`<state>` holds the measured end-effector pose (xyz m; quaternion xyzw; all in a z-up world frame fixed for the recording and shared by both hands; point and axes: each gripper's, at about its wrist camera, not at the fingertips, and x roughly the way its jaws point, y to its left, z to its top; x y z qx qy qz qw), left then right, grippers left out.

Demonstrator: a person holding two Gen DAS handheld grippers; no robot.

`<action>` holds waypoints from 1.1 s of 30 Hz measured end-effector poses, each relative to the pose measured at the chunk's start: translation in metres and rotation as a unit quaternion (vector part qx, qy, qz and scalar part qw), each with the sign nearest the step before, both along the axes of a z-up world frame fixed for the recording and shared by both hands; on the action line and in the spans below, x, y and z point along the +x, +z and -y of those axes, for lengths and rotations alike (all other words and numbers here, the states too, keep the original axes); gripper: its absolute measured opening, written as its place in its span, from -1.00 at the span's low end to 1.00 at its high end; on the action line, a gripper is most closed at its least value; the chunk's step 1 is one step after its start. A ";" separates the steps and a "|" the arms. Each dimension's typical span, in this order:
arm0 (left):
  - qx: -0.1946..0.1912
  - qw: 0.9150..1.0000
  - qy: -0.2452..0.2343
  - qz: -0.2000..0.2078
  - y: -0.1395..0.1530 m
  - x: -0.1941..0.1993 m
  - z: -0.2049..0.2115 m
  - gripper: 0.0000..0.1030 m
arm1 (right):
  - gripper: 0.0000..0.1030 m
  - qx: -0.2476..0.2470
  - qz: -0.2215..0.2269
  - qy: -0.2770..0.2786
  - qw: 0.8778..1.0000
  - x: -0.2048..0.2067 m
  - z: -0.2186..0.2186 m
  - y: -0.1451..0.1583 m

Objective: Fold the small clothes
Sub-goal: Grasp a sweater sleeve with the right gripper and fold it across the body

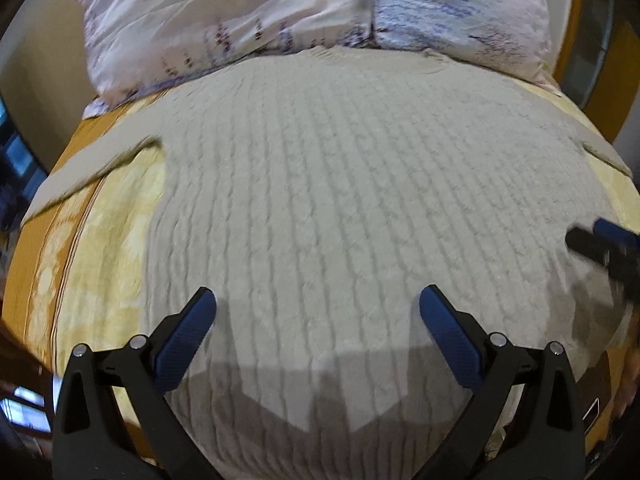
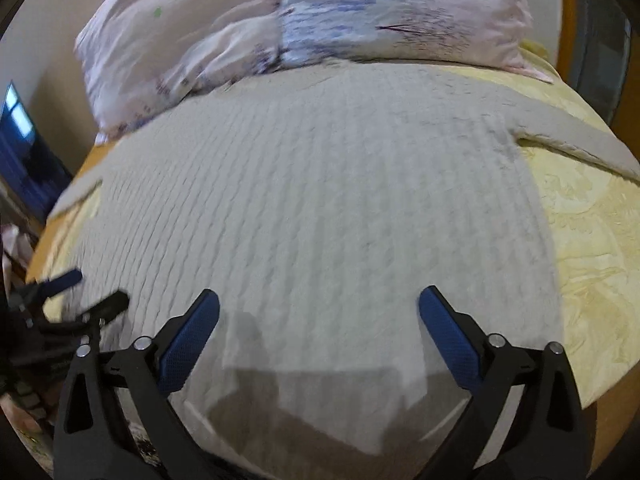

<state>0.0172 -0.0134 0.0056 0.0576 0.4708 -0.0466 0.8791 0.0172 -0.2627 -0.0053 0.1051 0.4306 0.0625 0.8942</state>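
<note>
A cream cable-knit sweater [image 1: 340, 200] lies spread flat on the bed, its neck toward the pillows and its sleeves out to both sides; it also shows in the right wrist view [image 2: 320, 208]. My left gripper [image 1: 318, 308] is open and empty above the sweater's lower left part. My right gripper [image 2: 319, 308] is open and empty above its lower right part. The right gripper also shows at the right edge of the left wrist view [image 1: 600, 242], and the left gripper at the left edge of the right wrist view [image 2: 86, 292]. The left sleeve [image 1: 88, 168] and the right sleeve [image 2: 576, 144] lie angled outward.
The yellow patterned bedspread [image 2: 592, 264] shows on both sides of the sweater, with an orange border [image 1: 28, 272] at the left. Two floral pillows [image 1: 280, 12] lie at the head of the bed. A wall stands behind them.
</note>
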 end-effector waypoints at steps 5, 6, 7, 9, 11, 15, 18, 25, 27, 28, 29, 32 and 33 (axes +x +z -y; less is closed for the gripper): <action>-0.021 1.000 -0.013 -0.012 0.005 0.022 0.002 0.97 | 0.81 0.061 0.011 -0.083 0.995 0.027 0.078 0.016; -0.026 0.999 -0.015 -0.014 0.007 0.026 0.002 0.97 | 0.79 0.072 0.013 -0.100 0.992 0.031 0.094 0.017; -0.034 0.999 -0.019 -0.015 0.009 0.031 0.001 0.97 | 0.72 0.081 0.015 -0.120 0.989 0.036 0.111 0.019; -0.046 0.998 -0.030 -0.010 0.014 0.039 0.001 0.97 | 0.64 0.100 0.015 -0.169 0.980 0.047 0.151 0.019; -0.051 0.998 -0.042 0.004 0.020 0.046 0.003 0.97 | 0.47 0.132 0.007 -0.220 0.967 0.054 0.190 0.012; -0.082 0.993 -0.074 0.036 0.032 0.055 0.005 0.97 | 0.22 0.210 -0.015 -0.291 0.933 0.063 0.246 -0.011; -0.075 0.993 -0.072 0.058 0.039 0.061 0.006 0.97 | 0.06 0.223 -0.009 -0.324 0.919 0.065 0.268 -0.018; -0.078 0.993 -0.077 0.053 0.041 0.079 0.007 0.97 | -0.23 0.245 0.004 -0.361 0.900 0.062 0.291 -0.025; -0.093 0.992 -0.077 0.046 0.039 0.083 0.004 0.97 | -0.34 0.245 0.008 -0.370 0.896 0.058 0.297 -0.027; -0.101 0.991 -0.077 0.044 0.039 0.084 0.002 0.97 | -0.42 0.242 0.011 -0.376 0.894 0.057 0.301 -0.028; -0.111 0.990 -0.077 0.043 0.039 0.086 -0.001 0.97 | -0.46 0.236 0.014 -0.385 0.892 0.057 0.304 -0.029; -0.122 0.989 -0.071 0.046 0.040 0.089 -0.005 0.97 | -0.58 0.238 0.020 -0.399 0.885 0.055 0.312 -0.033; -0.123 0.989 -0.069 0.044 0.040 0.092 -0.006 0.97 | -0.59 0.240 0.022 -0.404 0.883 0.054 0.314 -0.034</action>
